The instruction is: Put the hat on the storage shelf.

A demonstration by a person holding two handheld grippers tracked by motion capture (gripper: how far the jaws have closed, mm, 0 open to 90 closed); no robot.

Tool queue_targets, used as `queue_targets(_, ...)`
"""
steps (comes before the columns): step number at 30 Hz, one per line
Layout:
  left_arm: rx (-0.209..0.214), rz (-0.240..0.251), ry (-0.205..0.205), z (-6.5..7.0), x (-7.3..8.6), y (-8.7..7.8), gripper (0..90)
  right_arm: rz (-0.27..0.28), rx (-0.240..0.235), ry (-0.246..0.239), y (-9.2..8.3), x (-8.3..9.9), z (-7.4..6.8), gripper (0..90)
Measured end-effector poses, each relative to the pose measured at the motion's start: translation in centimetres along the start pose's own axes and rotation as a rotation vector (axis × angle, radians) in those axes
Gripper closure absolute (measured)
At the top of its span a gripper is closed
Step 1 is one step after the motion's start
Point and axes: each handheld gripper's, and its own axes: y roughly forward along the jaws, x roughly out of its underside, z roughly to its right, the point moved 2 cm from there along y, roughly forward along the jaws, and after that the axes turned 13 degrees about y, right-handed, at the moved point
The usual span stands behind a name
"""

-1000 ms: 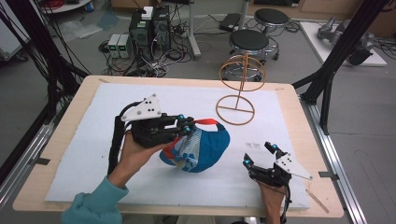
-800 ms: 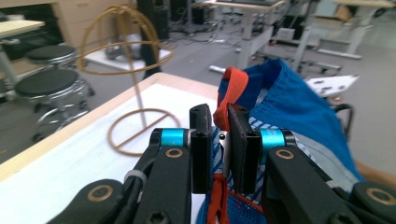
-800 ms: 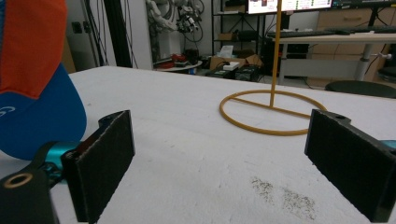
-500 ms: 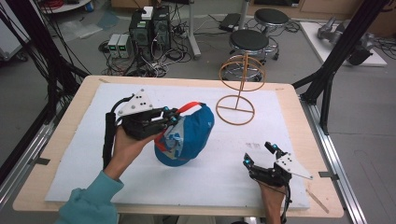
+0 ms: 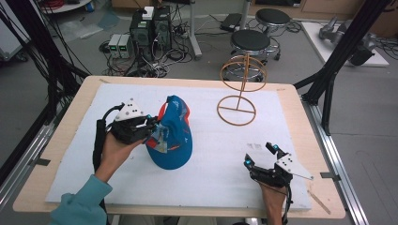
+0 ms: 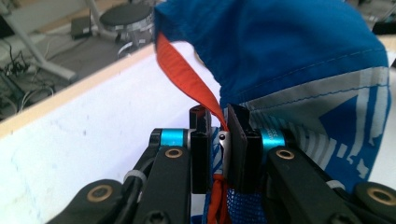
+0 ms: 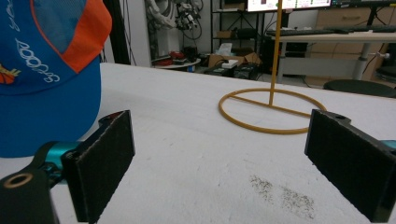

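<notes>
Your table (image 5: 300,123) is a pale wooden top with a white sheet (image 5: 225,154) spread over most of it, standing on a grey floor (image 5: 356,117). Black frame struts (image 5: 335,70) rise at its far right, and more dark struts with hanging cables (image 5: 42,61) stand at the far left. Beyond the far edge you have two round black stools (image 5: 251,40), a pair of black computer towers (image 5: 150,26) and a tangle of cables (image 5: 164,56) on the floor. In the right gripper view, desks (image 7: 327,35) and what may be a monitor (image 7: 289,4) sit far back. Light is even and bright.
</notes>
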Motion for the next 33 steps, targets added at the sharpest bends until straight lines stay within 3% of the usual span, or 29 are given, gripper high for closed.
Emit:
queue_targets(10,-0.006,-0.136,0.004,0.1,3.2,1.3,79.3,-0.001,0.001,-0.002,0.0,0.0,0.0,7.3)
queue_targets(20,-0.018,-0.141,-0.012,-0.3,3.9,1.1,73.1,-0.006,0.003,-0.002,0.0,0.0,-0.1,7.3)
queue_targets(25,-0.036,-0.133,-0.020,-0.4,4.2,0.8,57.9,-0.007,0.003,0.000,0.0,0.0,-0.1,7.3)
queue_targets(31,-0.049,-0.099,-0.037,-0.5,4.8,0.3,28.9,-0.009,0.005,-0.003,0.1,0.0,-0.1,7.3)
queue_targets(33,-0.034,-0.085,-0.037,-0.7,5.0,0.0,23.7,-0.011,0.005,0.002,0.1,0.0,-0.1,7.3)
